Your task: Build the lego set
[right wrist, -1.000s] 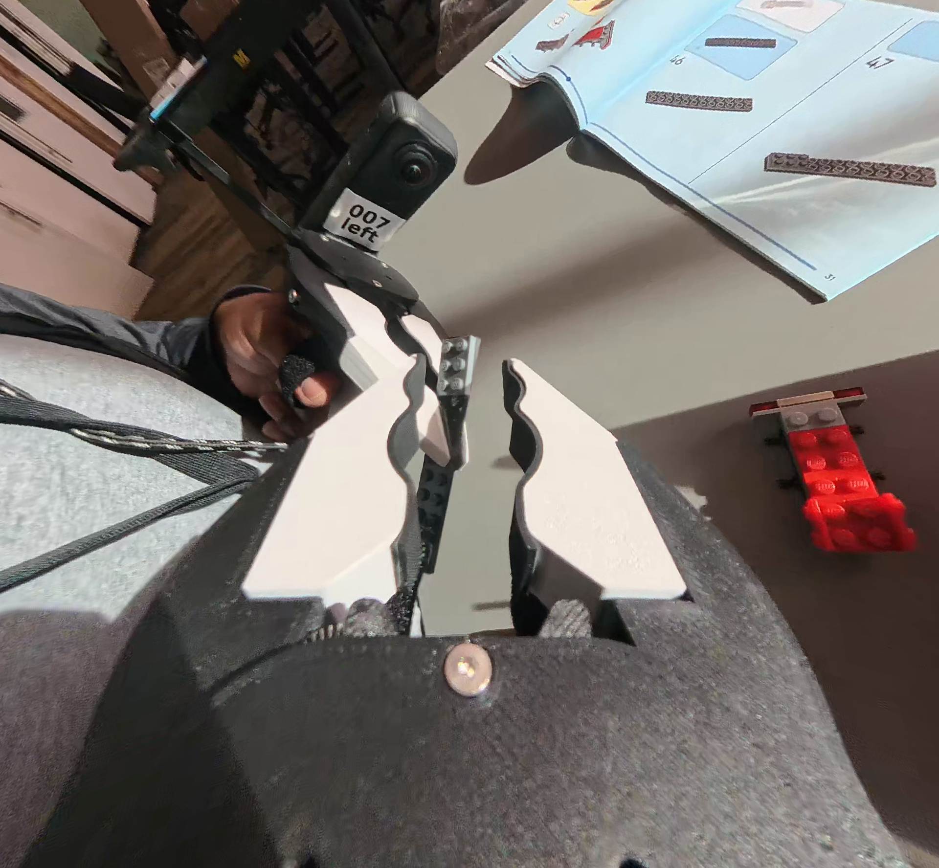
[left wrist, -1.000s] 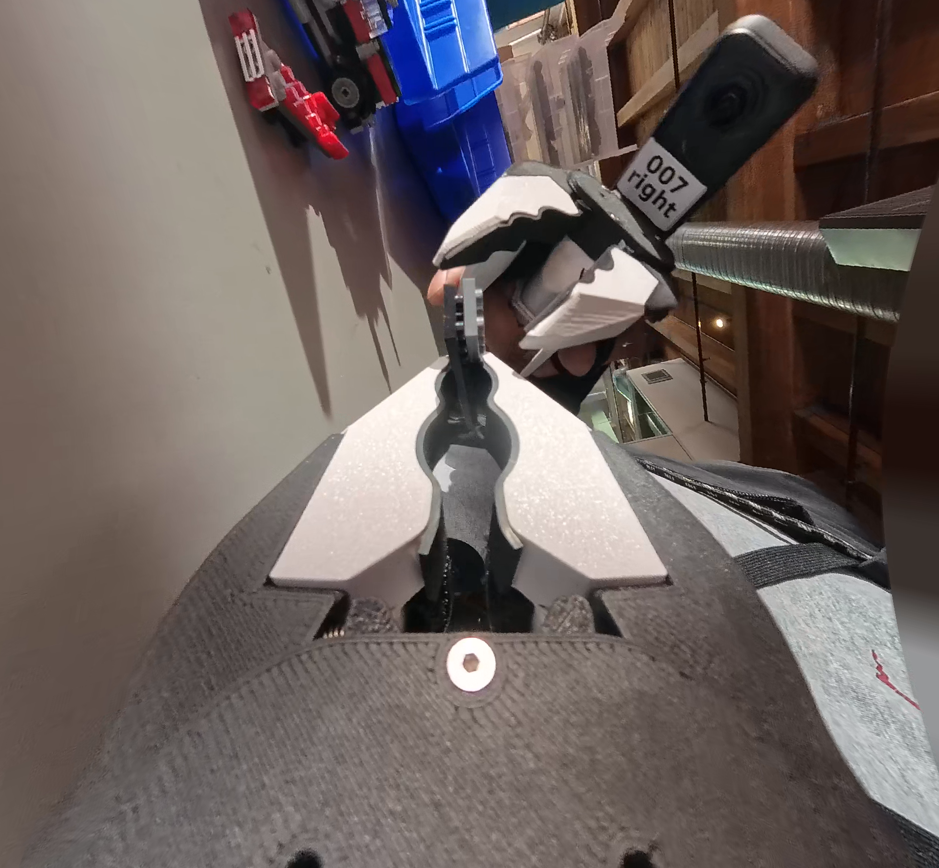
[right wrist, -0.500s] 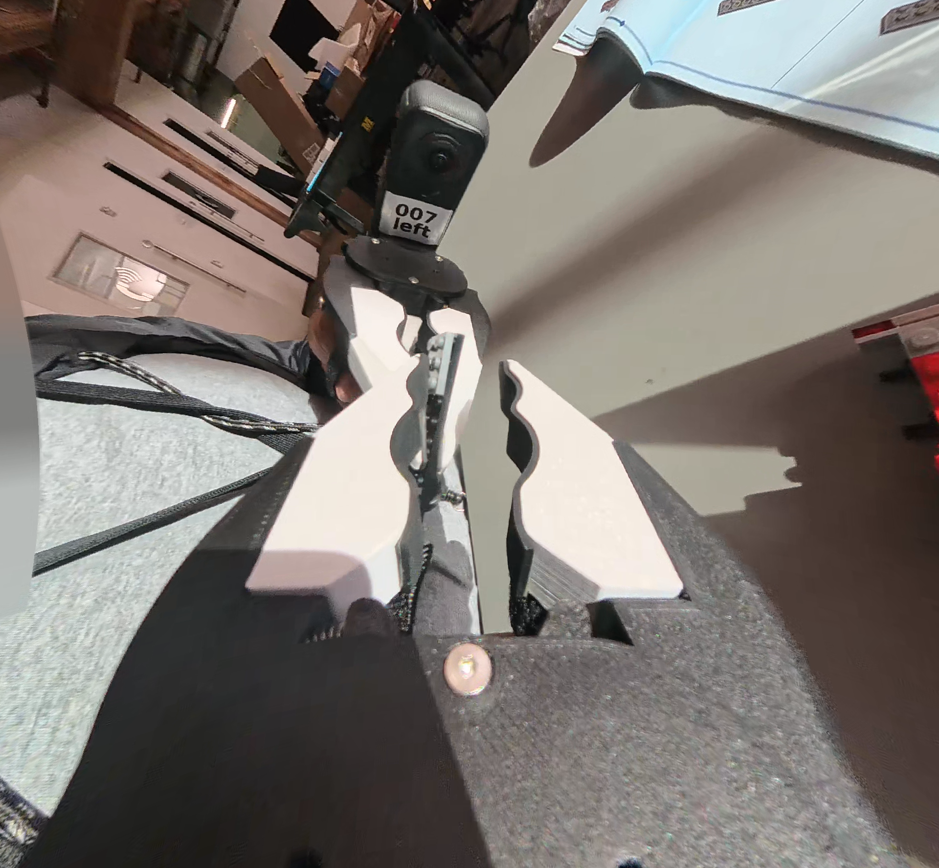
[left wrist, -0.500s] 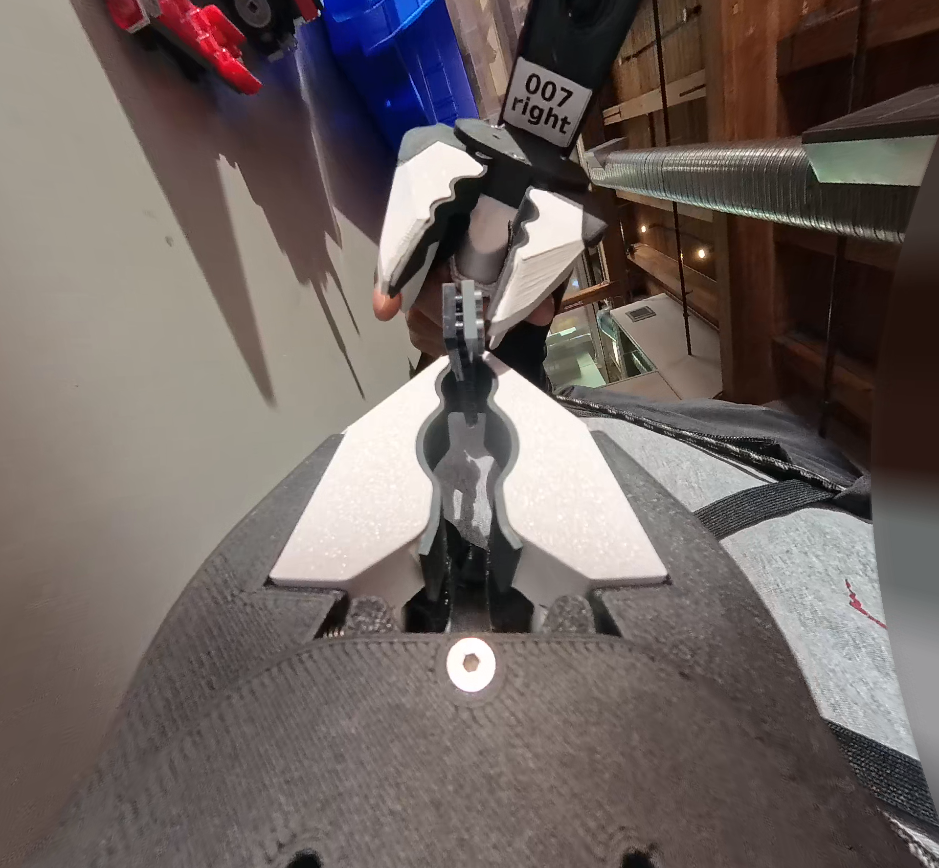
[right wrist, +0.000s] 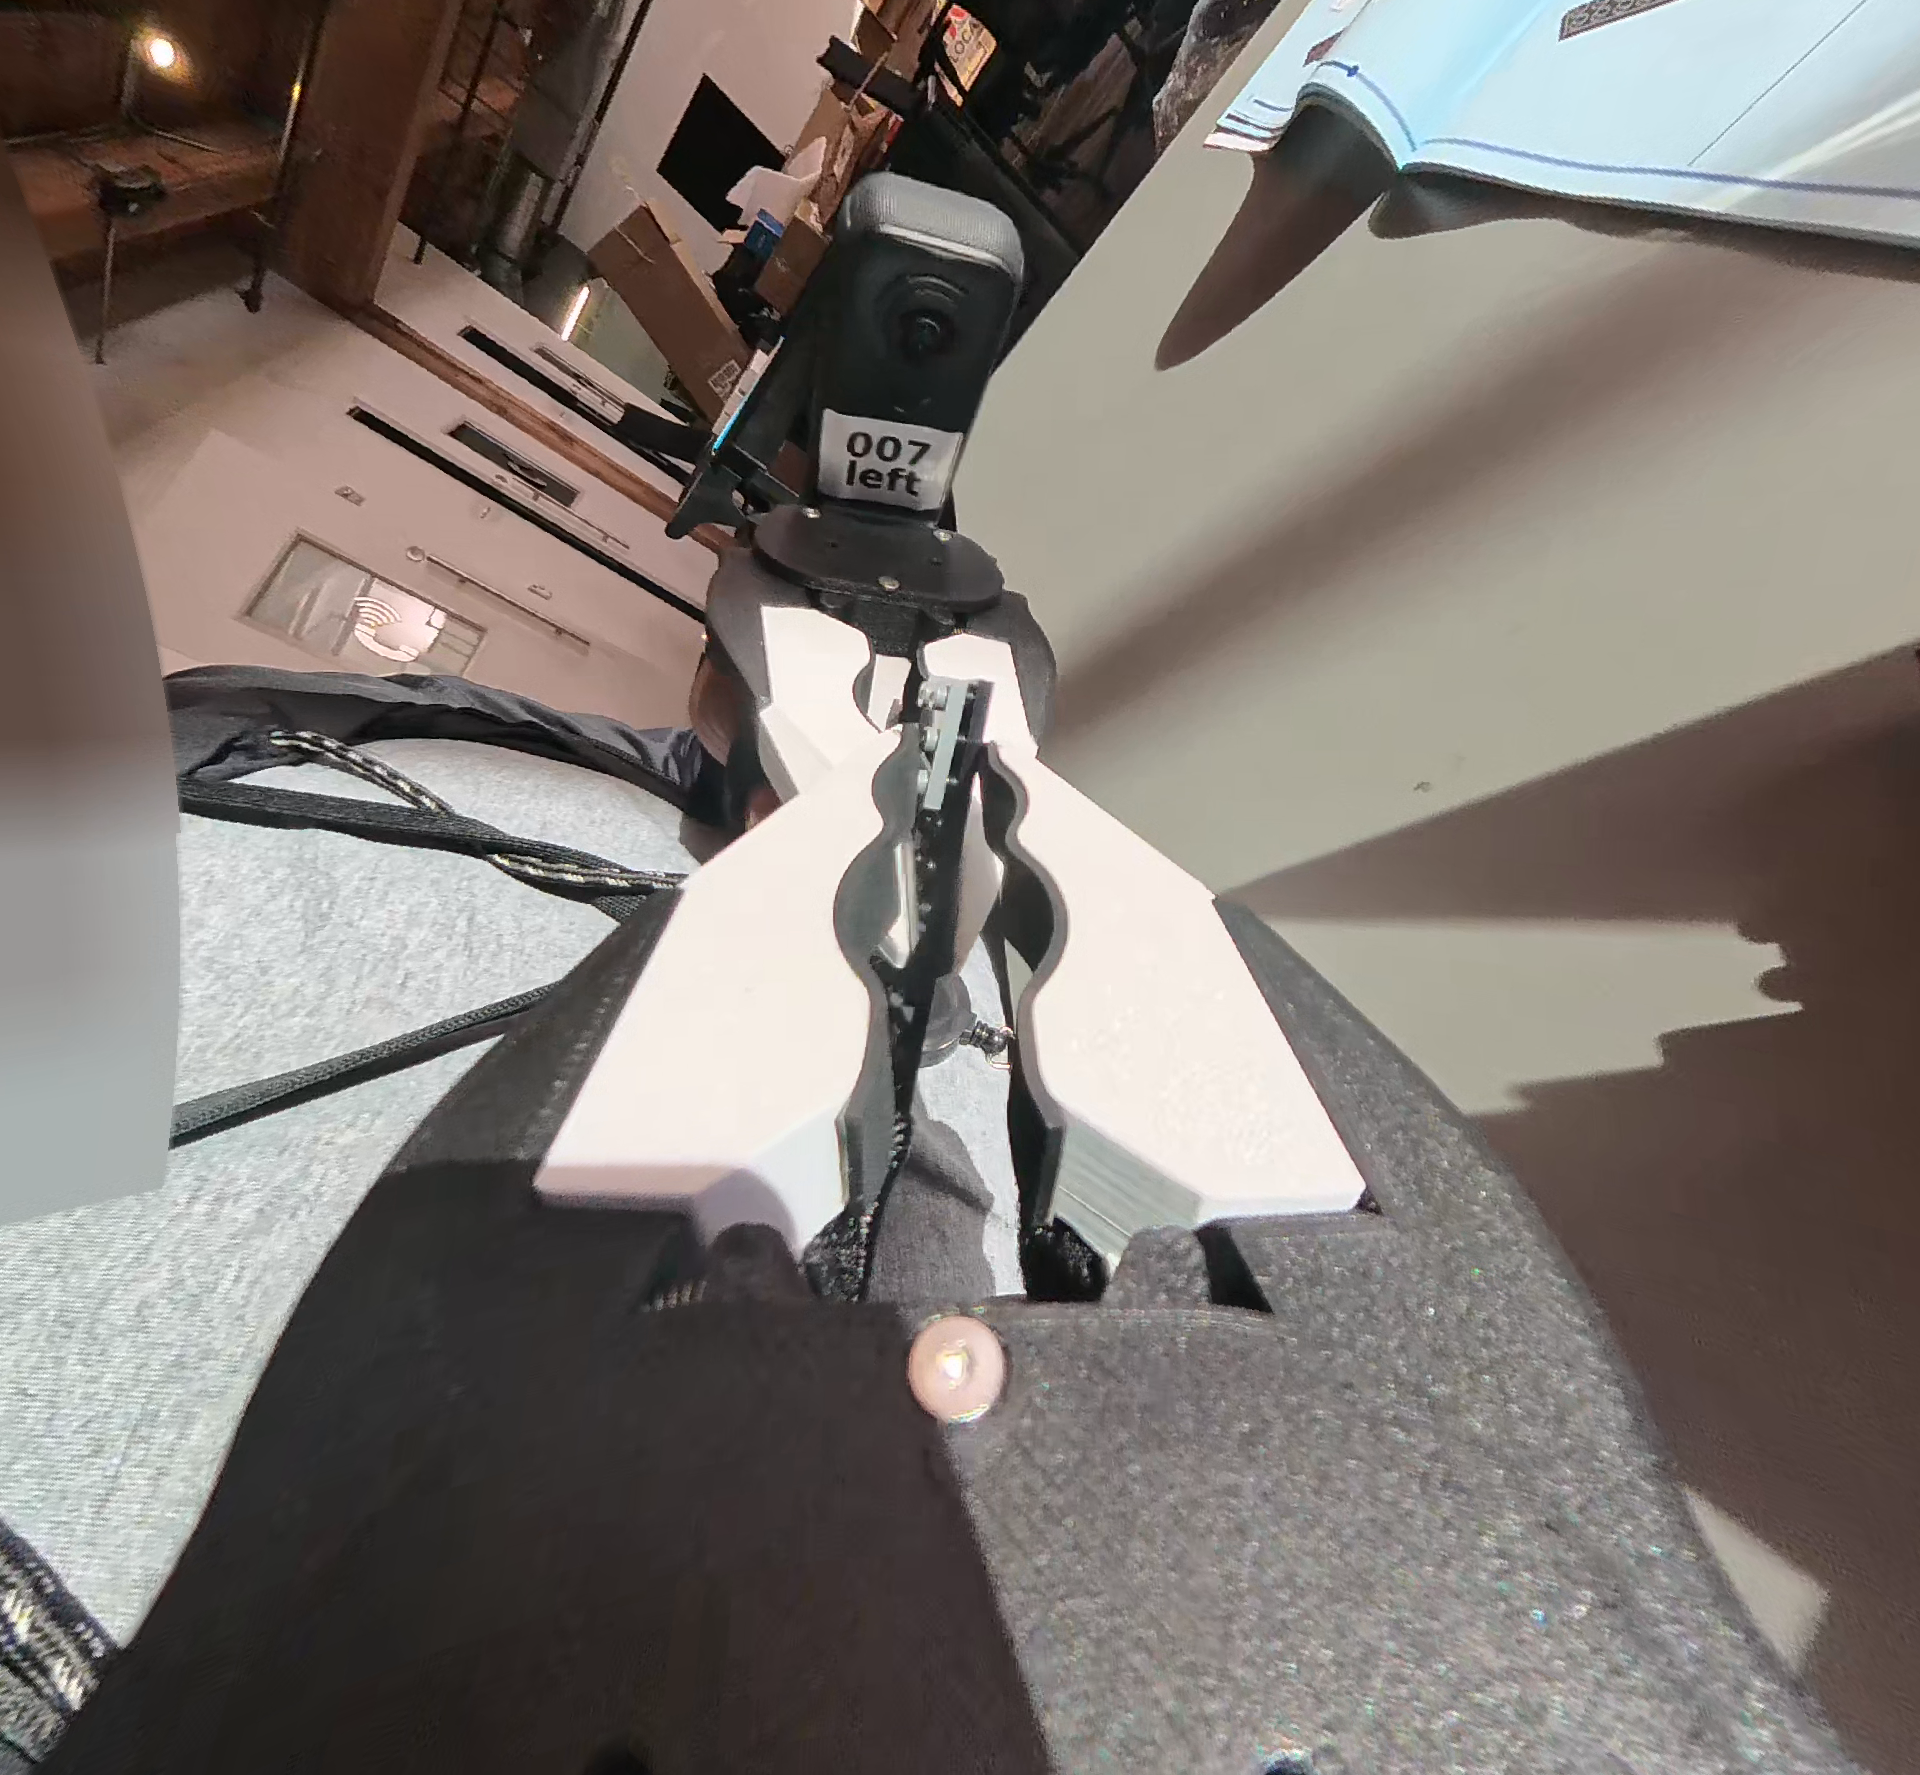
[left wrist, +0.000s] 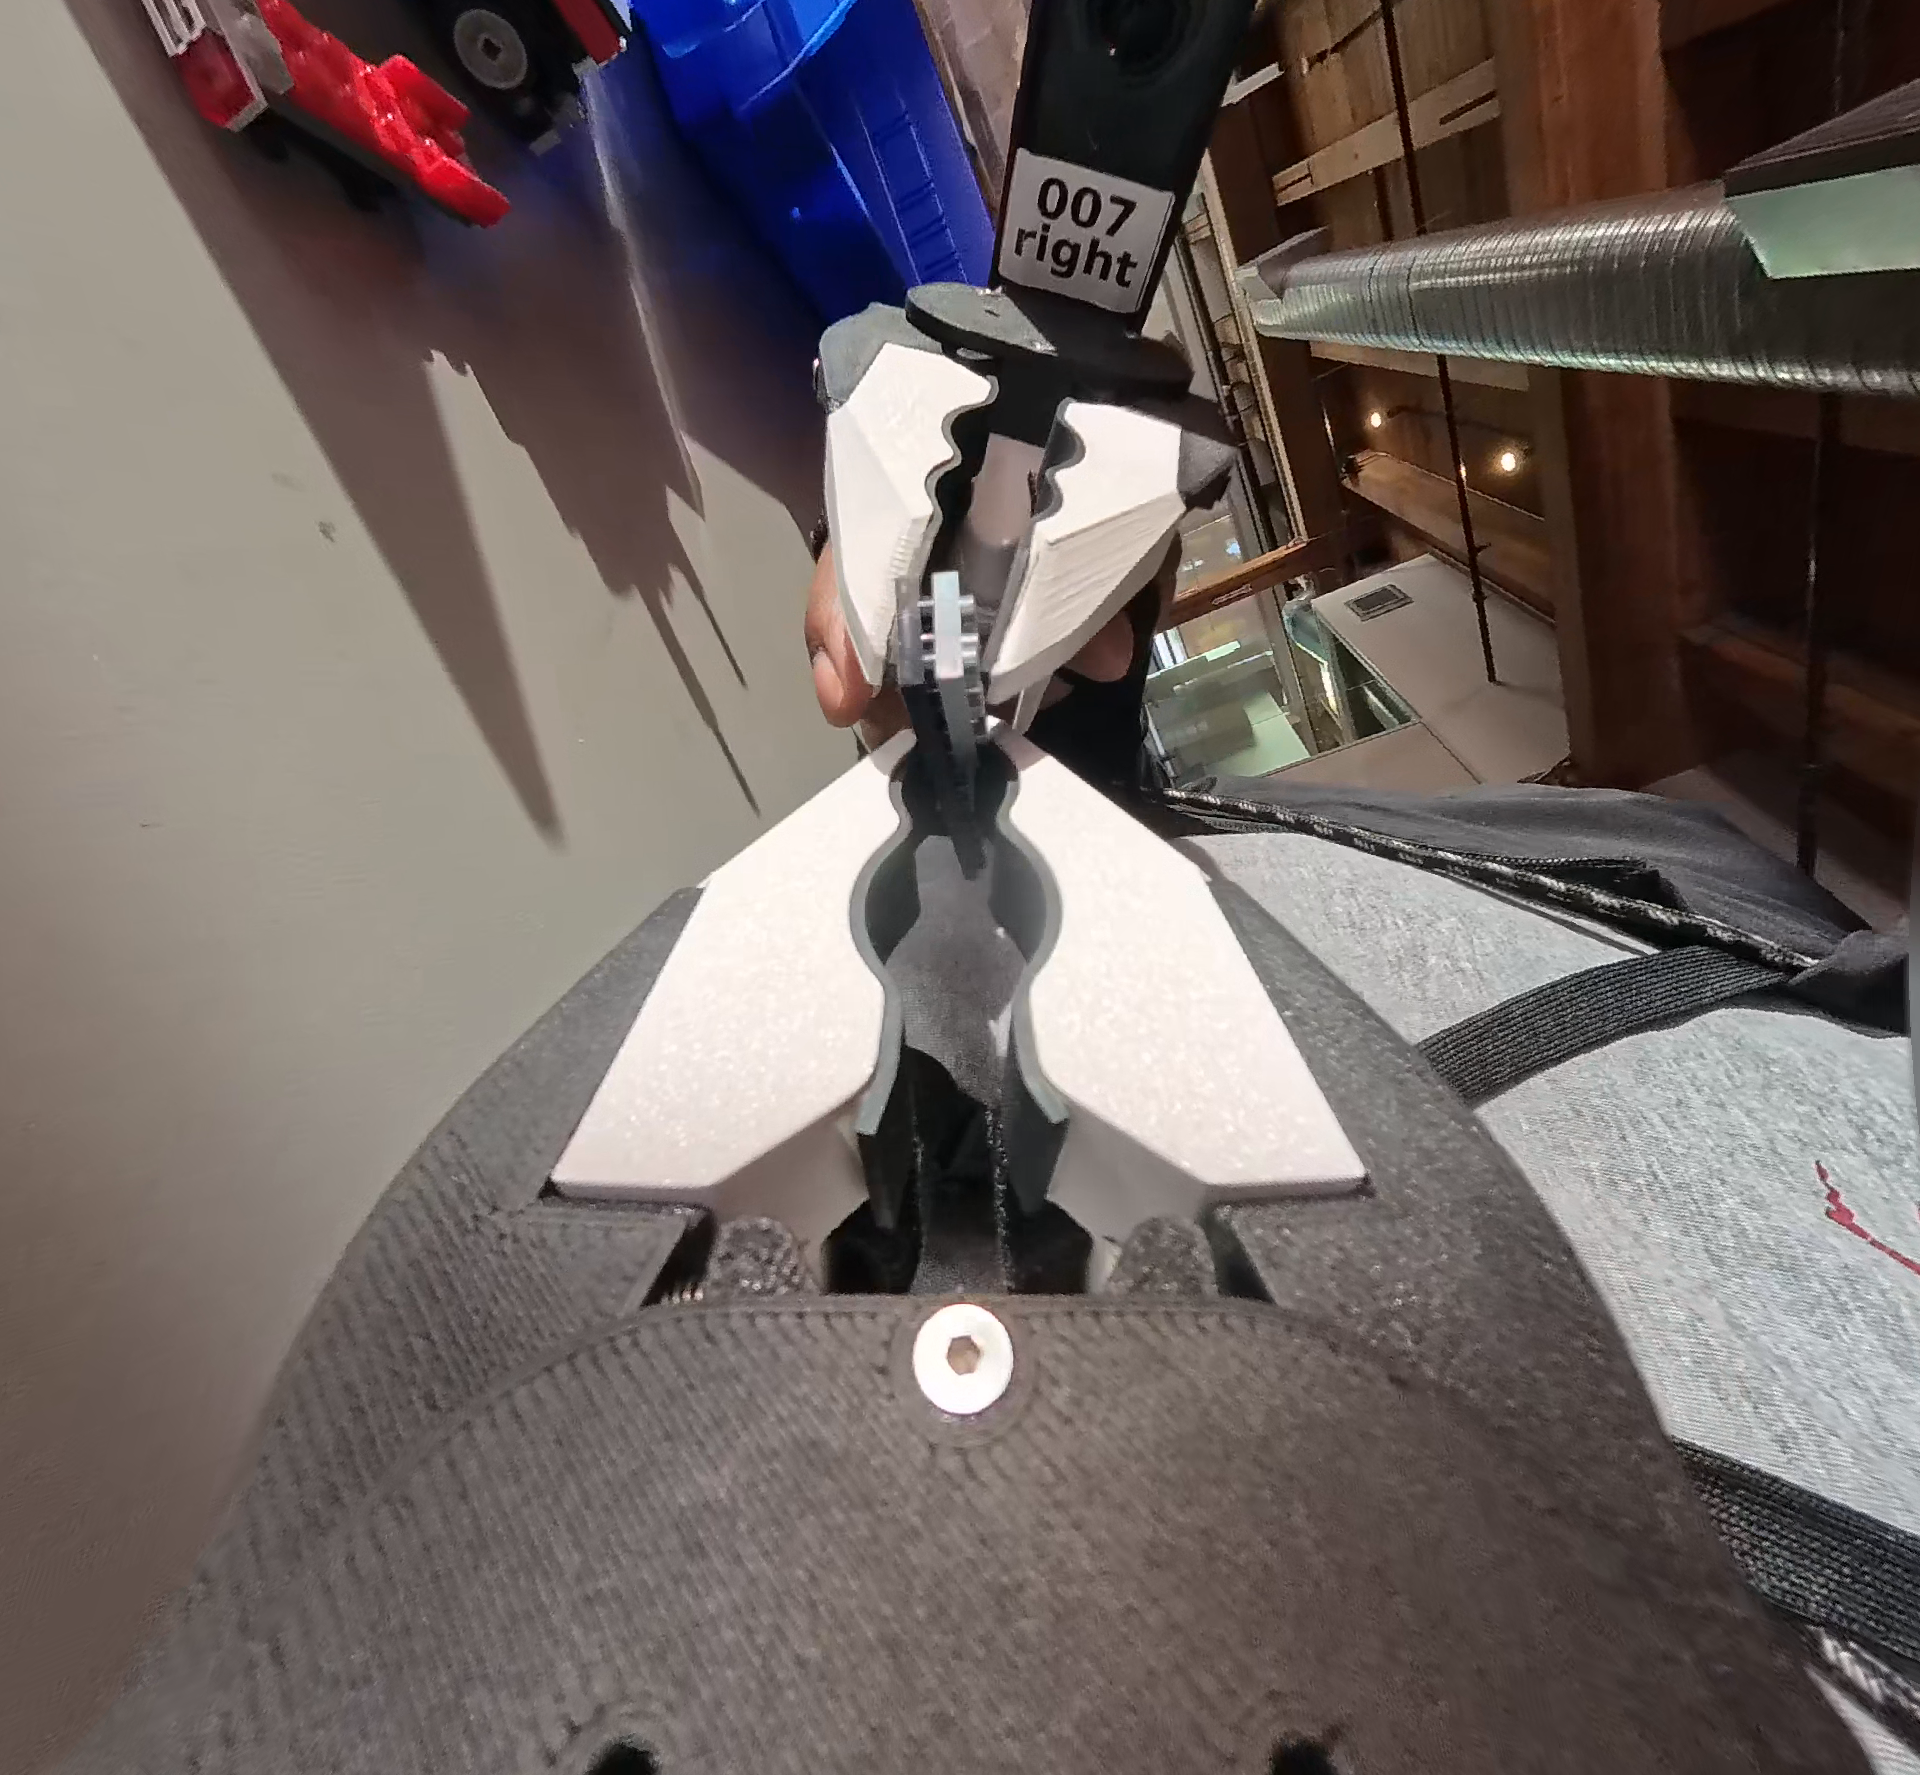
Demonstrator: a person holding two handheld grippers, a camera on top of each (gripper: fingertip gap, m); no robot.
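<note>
**Both grippers meet on one small plate stack**

My left gripper [left wrist: 951, 754] is clenched on a thin stack of lego plates [left wrist: 943, 676], light grey over black, centre frame in the left wrist view. The stack's lower end runs down between the fingers and I lose it in the dark gap. My right gripper [left wrist: 940, 676] faces me just above; its tips close around the stack's far end, but contact is hard to read there. In the right wrist view the right gripper [right wrist: 940, 775] looks clamped on the same stack [right wrist: 940, 759], studs facing left, black part half hidden behind the finger edges.

Upper left of the left view: red lego assembly [left wrist: 301, 78] on the grey table [left wrist: 260, 686], beside a blue bin [left wrist: 810, 63] cut off by the frame top. Instruction booklet [right wrist: 1662, 42] sits upper right of the right view, cropped. A hand [left wrist: 842, 655] behind the right gripper is mostly hidden.
</note>
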